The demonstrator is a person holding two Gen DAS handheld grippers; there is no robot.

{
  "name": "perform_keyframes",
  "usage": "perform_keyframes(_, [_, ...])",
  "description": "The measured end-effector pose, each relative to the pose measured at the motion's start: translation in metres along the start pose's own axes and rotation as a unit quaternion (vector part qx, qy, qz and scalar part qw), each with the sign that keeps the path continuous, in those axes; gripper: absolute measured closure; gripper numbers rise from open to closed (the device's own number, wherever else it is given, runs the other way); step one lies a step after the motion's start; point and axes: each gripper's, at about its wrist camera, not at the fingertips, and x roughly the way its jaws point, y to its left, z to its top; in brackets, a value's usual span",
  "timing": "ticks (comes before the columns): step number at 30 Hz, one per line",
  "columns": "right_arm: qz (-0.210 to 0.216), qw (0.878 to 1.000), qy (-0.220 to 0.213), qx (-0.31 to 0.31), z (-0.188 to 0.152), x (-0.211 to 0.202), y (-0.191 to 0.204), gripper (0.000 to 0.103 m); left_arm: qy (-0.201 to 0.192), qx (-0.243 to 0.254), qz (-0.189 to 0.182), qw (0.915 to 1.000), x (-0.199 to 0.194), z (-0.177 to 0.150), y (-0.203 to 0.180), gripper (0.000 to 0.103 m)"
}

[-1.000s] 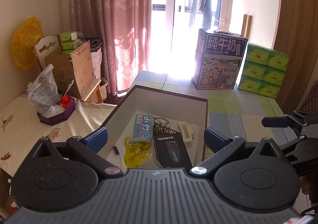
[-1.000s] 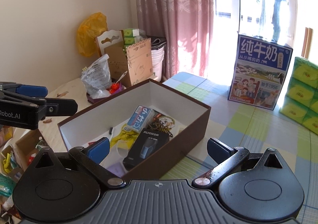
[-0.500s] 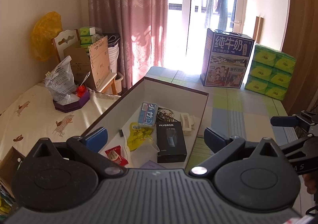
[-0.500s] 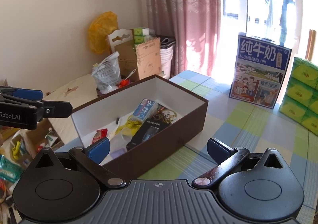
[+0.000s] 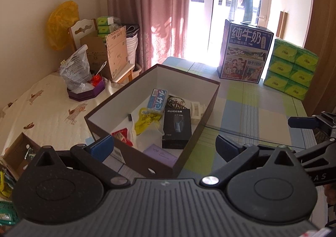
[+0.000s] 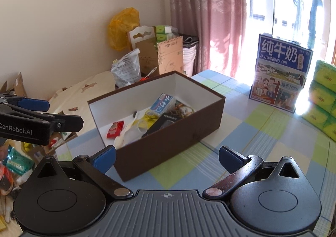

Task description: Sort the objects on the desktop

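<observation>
Both grippers have pulled back from the brown box (image 5: 195, 108); left gripper (image 5: 164, 145) and right gripper (image 6: 167, 158) stand wide, empty. The black razor box (image 5: 177, 127), blue pack (image 5: 157, 100) and red packet (image 6: 114, 129) lie inside; the sorting seems finished.

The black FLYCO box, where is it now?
In the left wrist view the FLYCO box lies inside the brown box, between the yellow packet and the white clip.

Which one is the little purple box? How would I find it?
Find the big brown box with white insides on the checkered table. At its near end, in front of the black FLYCO box, lies the purple box. It is the only purple thing inside, flat and pale.
</observation>
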Motion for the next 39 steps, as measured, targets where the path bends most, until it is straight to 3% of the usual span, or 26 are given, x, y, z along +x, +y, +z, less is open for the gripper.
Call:
perform_keyframes(22, [0.006, 1.000, 0.017, -0.010, -0.046, -0.037, -0.015, 0.002, 0.042, -0.023, 0.044, 0.9979, -0.020, -0.054, -0.042, 0.001])
perform_keyframes(39, [0.001, 0.999, 0.045, -0.022, -0.073, -0.042, -0.012, 0.002, 0.069, -0.032, 0.062, 0.9952, -0.022, -0.079, -0.049, 0.001])
